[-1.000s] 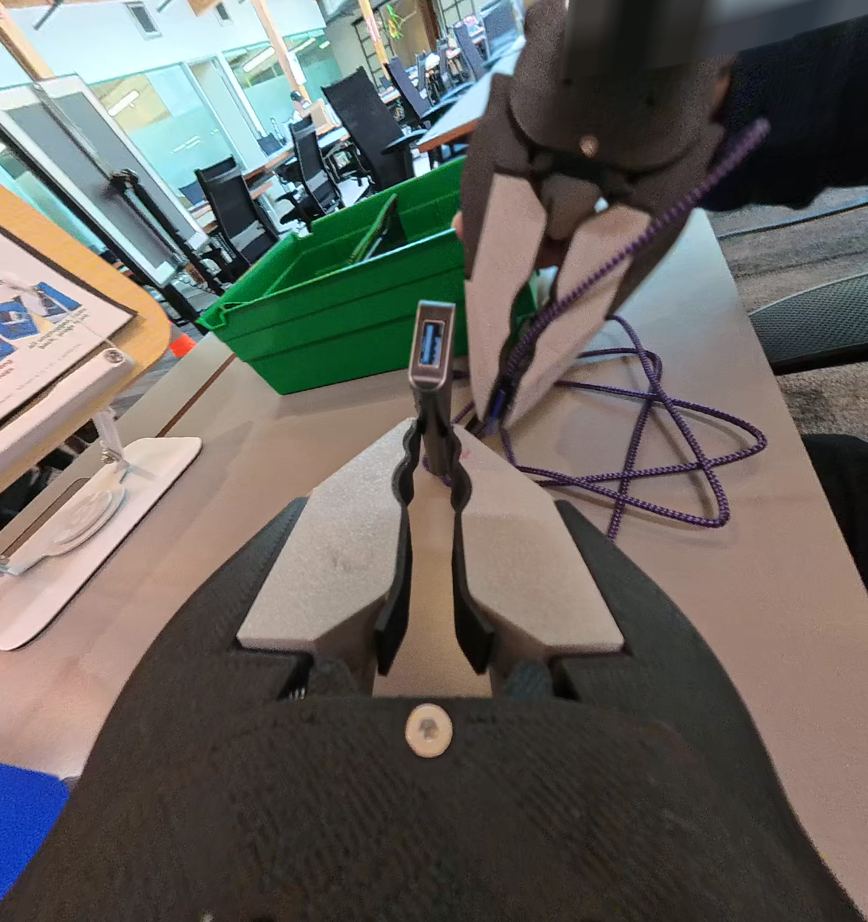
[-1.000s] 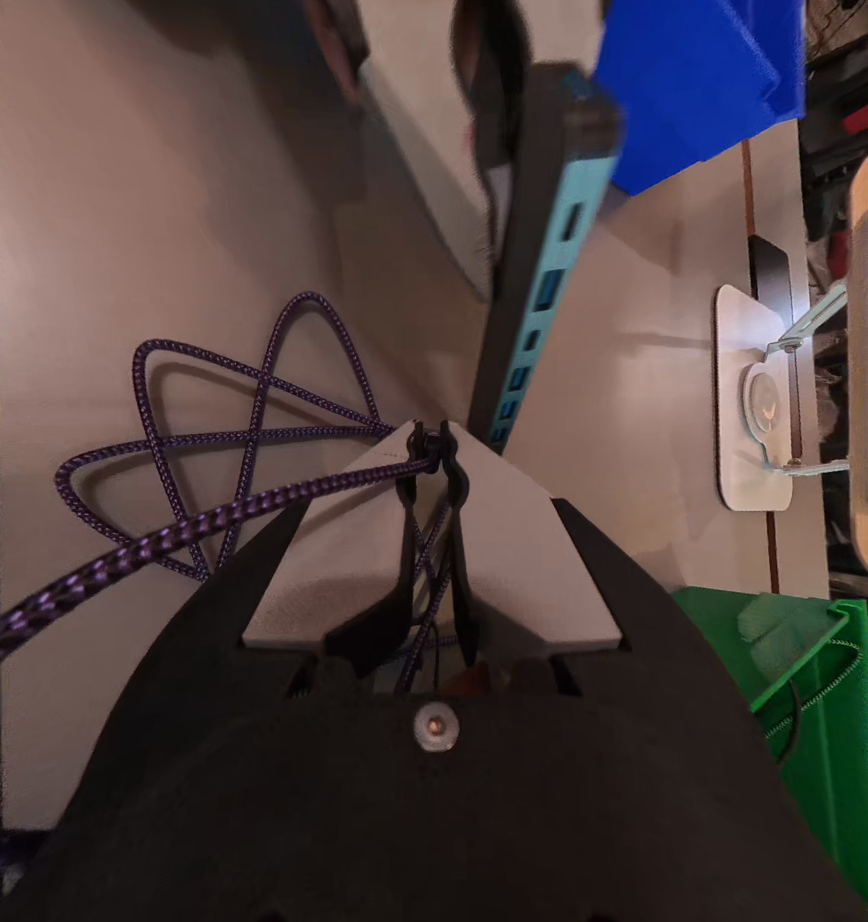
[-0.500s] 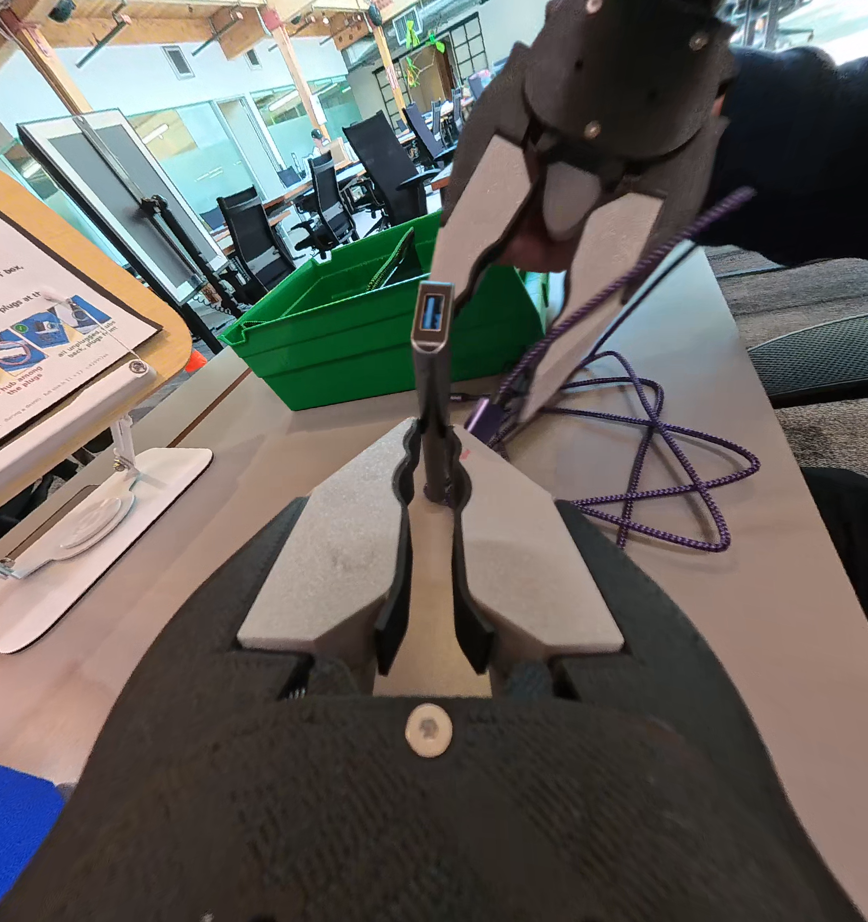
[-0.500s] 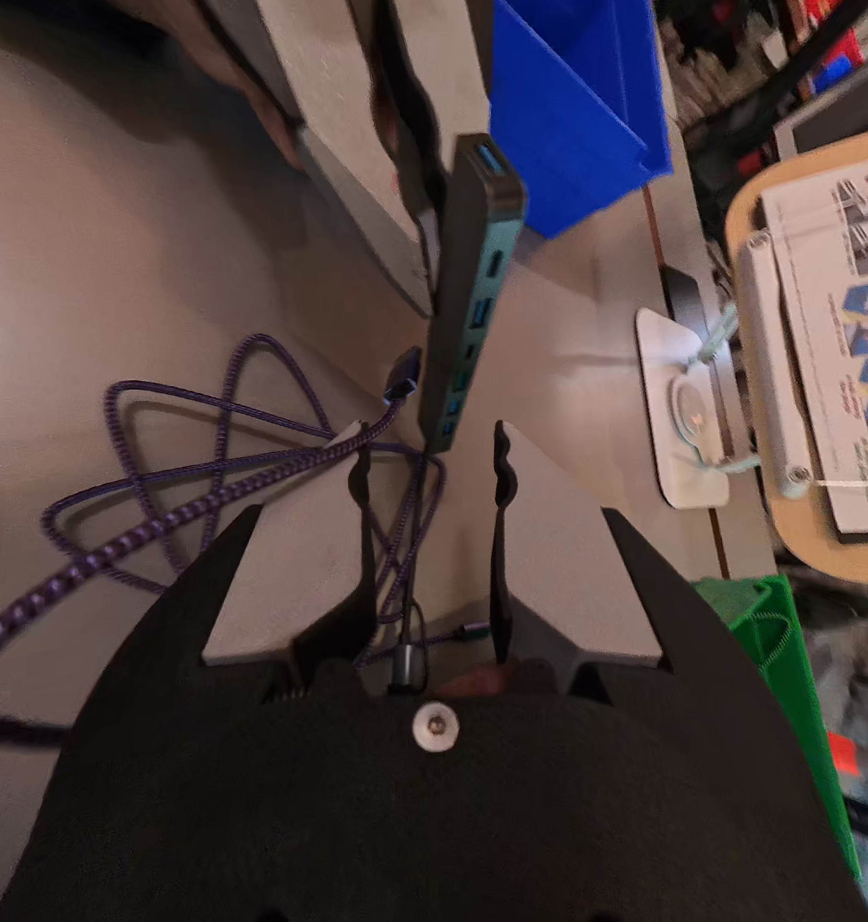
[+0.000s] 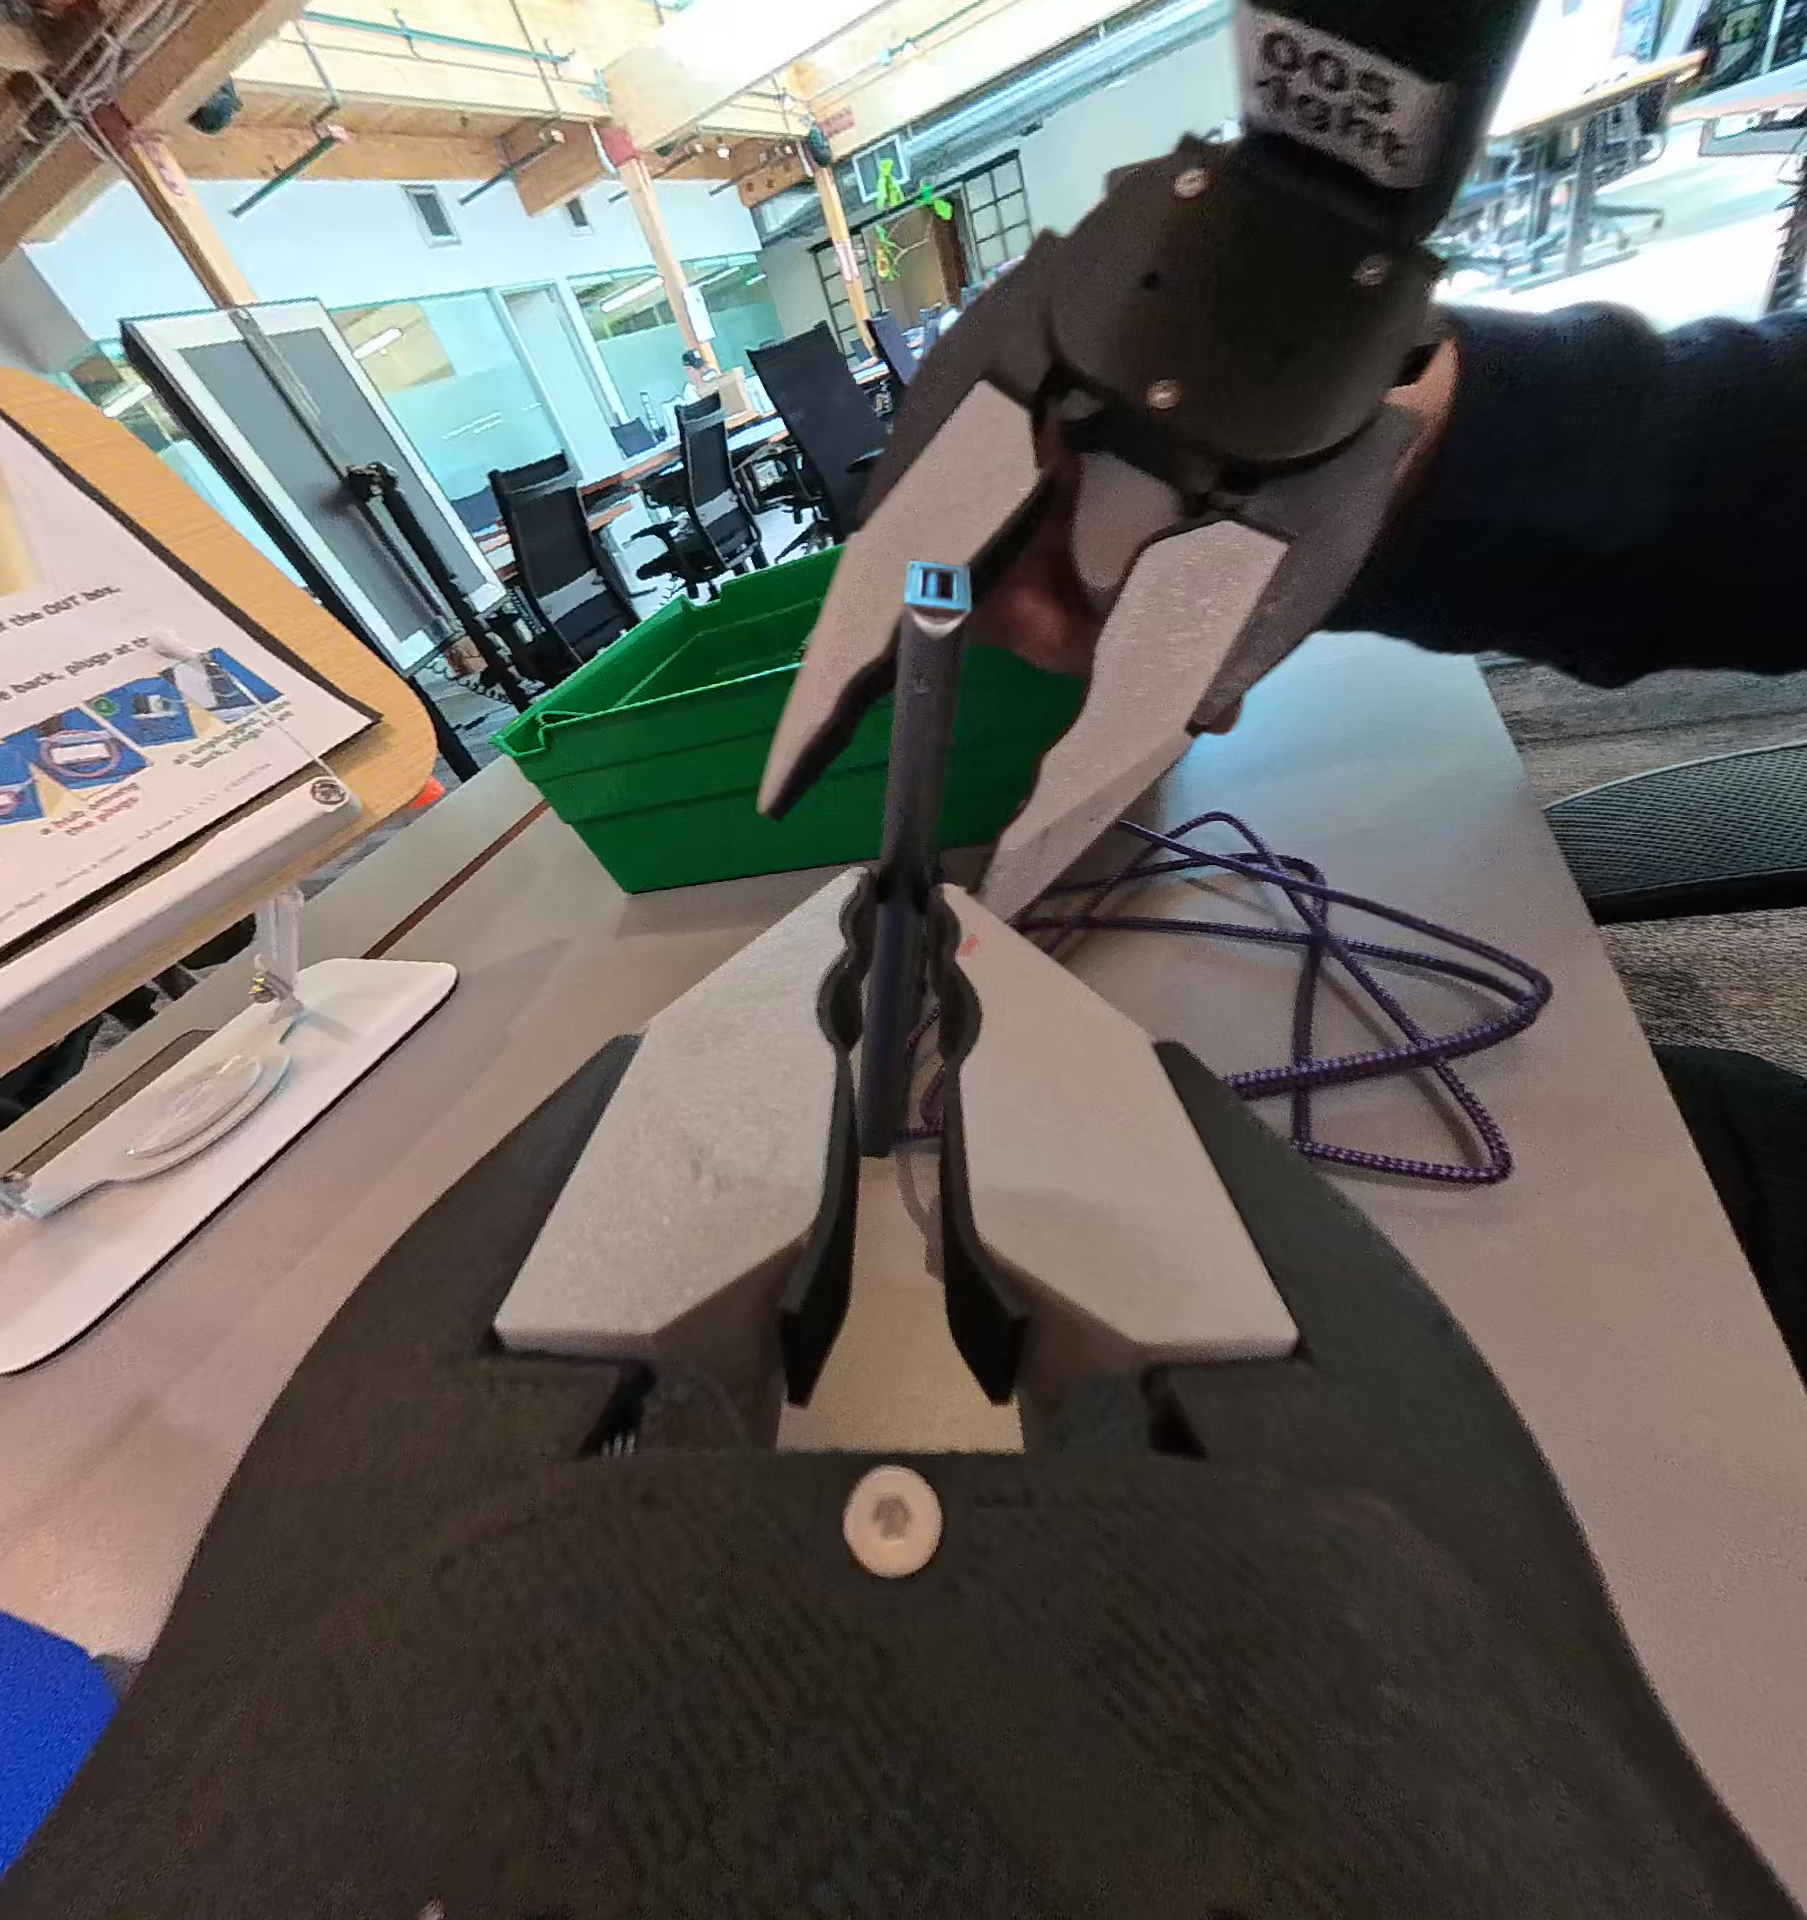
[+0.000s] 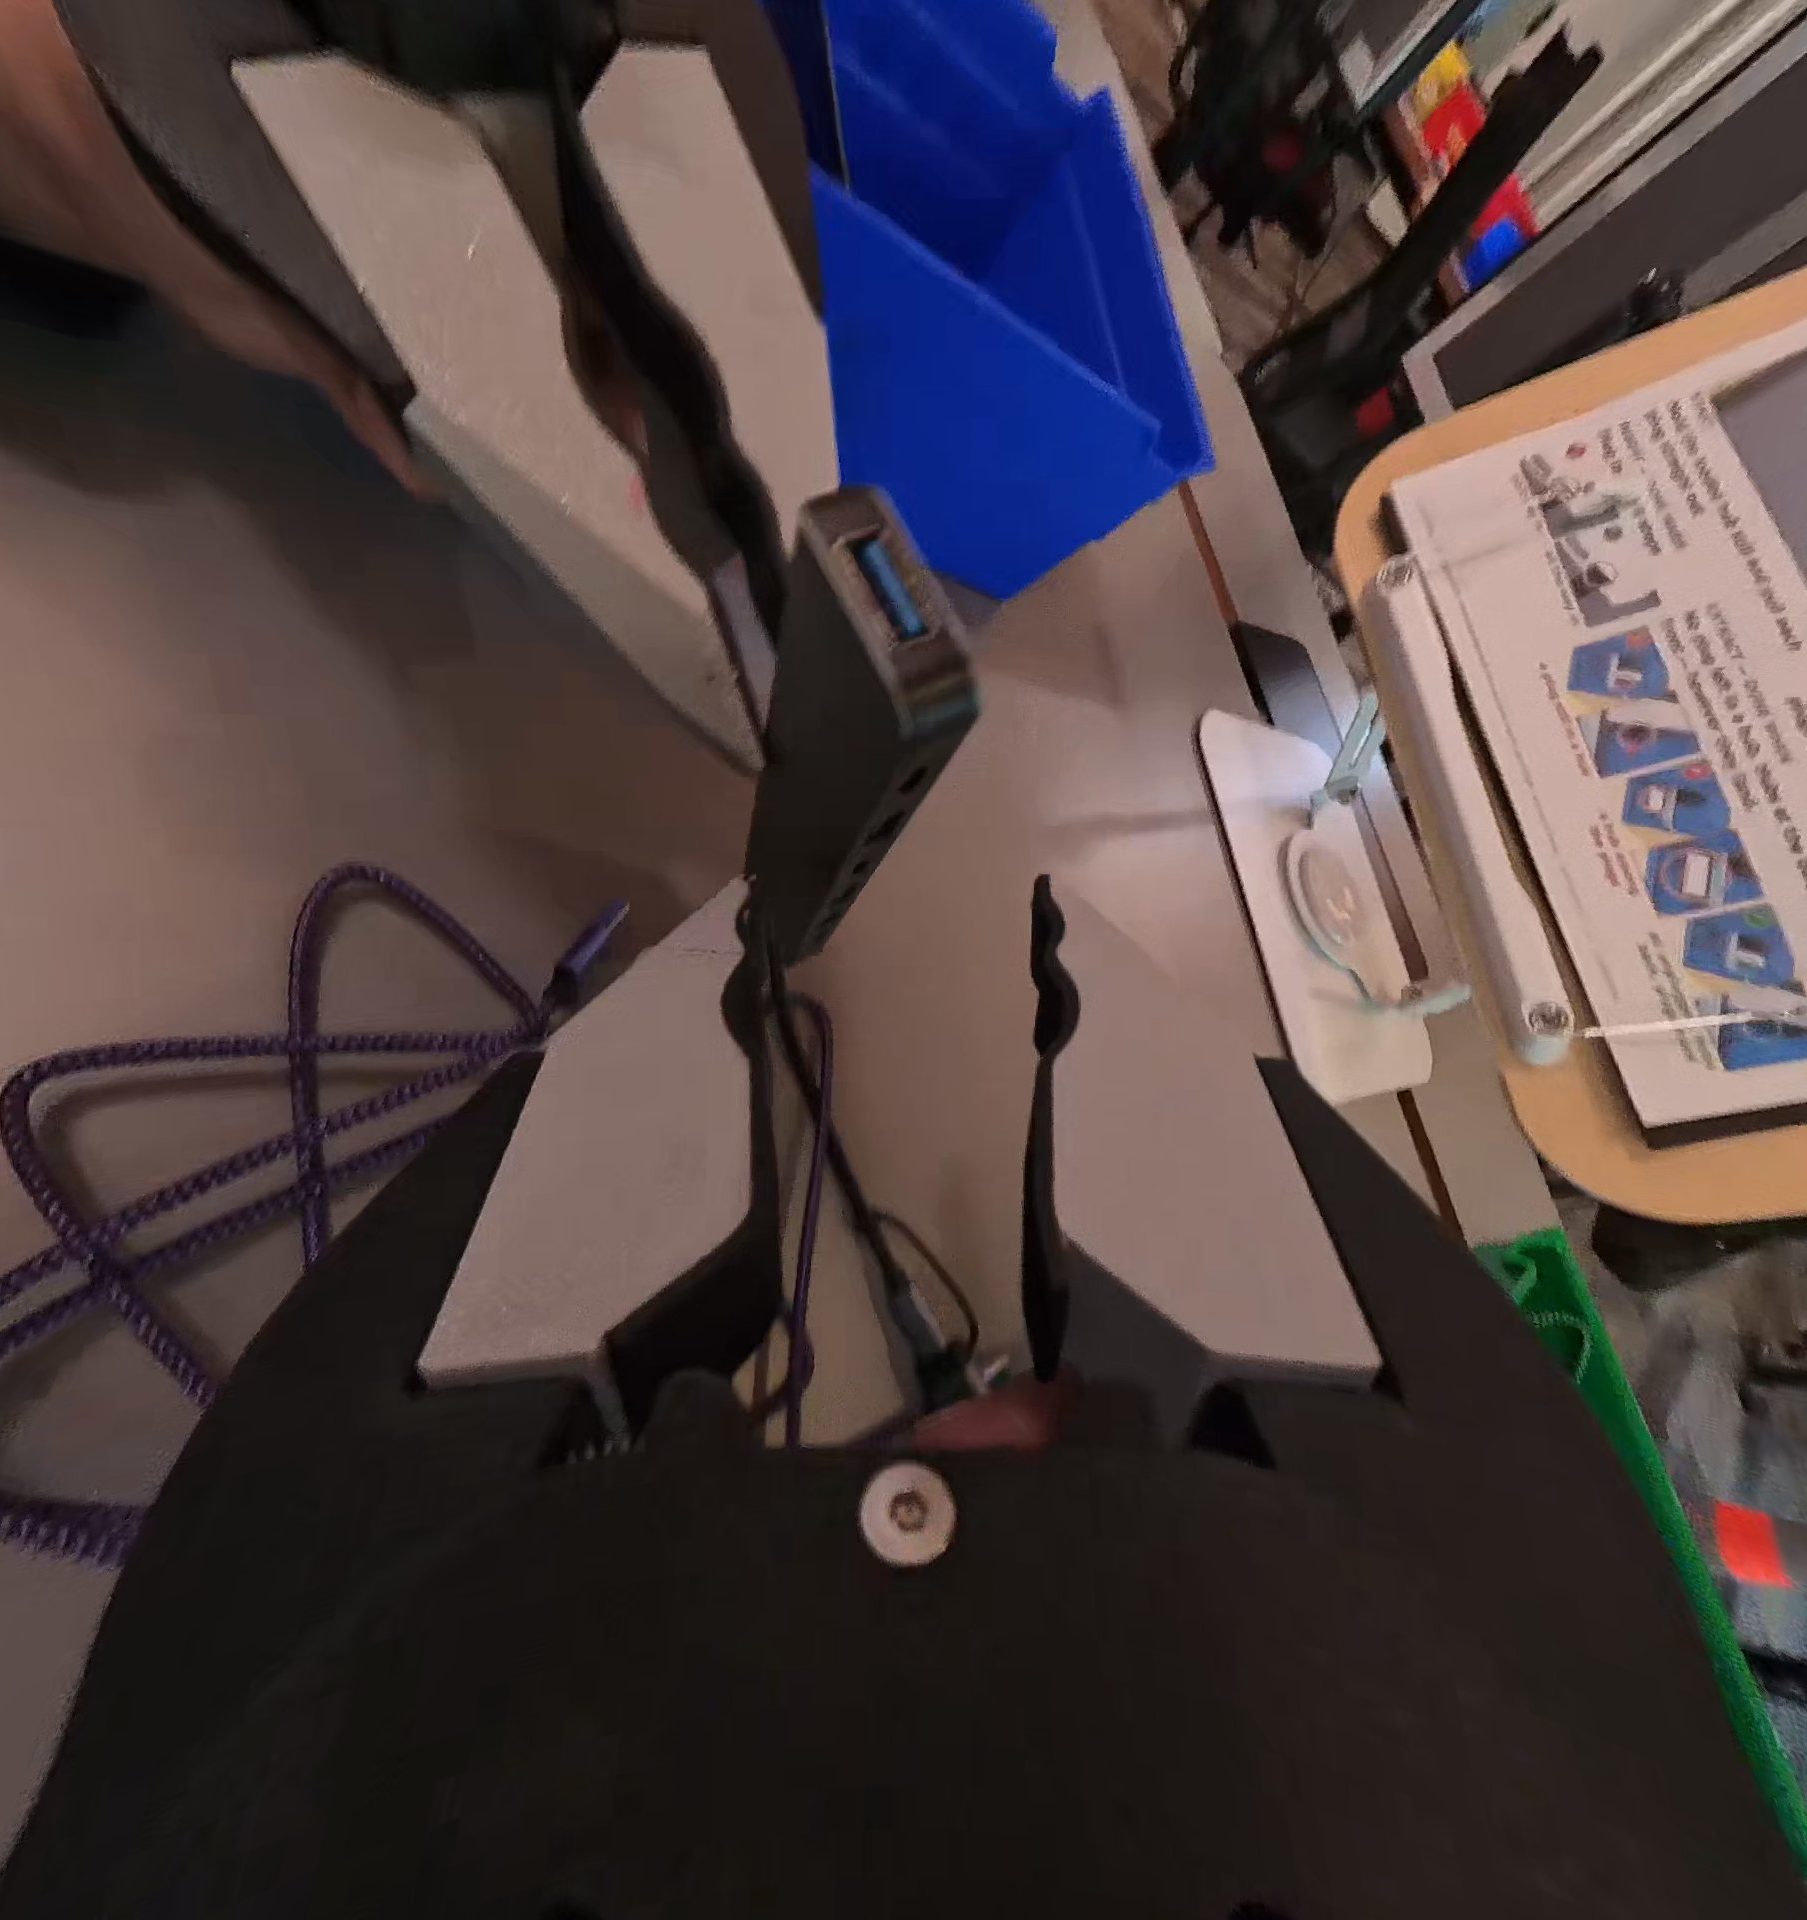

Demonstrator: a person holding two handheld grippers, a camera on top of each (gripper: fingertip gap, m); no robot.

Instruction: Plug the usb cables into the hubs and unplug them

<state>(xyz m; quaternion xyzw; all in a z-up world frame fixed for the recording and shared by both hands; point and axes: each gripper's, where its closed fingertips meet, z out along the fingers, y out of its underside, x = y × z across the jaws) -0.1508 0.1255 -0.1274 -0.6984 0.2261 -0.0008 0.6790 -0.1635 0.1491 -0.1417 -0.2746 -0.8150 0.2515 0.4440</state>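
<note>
Clearly the layout serves a two-handed job. Farthest left, a white metal stand (image 5: 182,1122) props a printed instruction sheet (image 5: 99,717) at an angle on the grey tabletop (image 5: 1501,1351), presumably so it can be read while working. Next along, a green plastic bin (image 5: 691,769) sits at the table's back edge, out of the working space.

At the centre, the left gripper (image 5: 897,914) has its jaws closed tight on the lower part of a slim dark-grey metal USB hub (image 5: 920,748), which stands nearly upright above the table. Held that way, its blue end port faces up and its side ports face out, probably to give a steady target for a plug.

Right of that, the right gripper (image 5: 883,831) hangs above and beyond the hub, its jaws spread wide and holding nothing; the hub's upper end lies between its fingers in both views, apart from them as far as I can tell.

Farthest right, the purple braided USB cable (image 5: 1377,987) lies in loose loops on the table, its plug (image 6: 587,945) free of any port. I judge a cable has been let go and the hand is repositioning.
</note>
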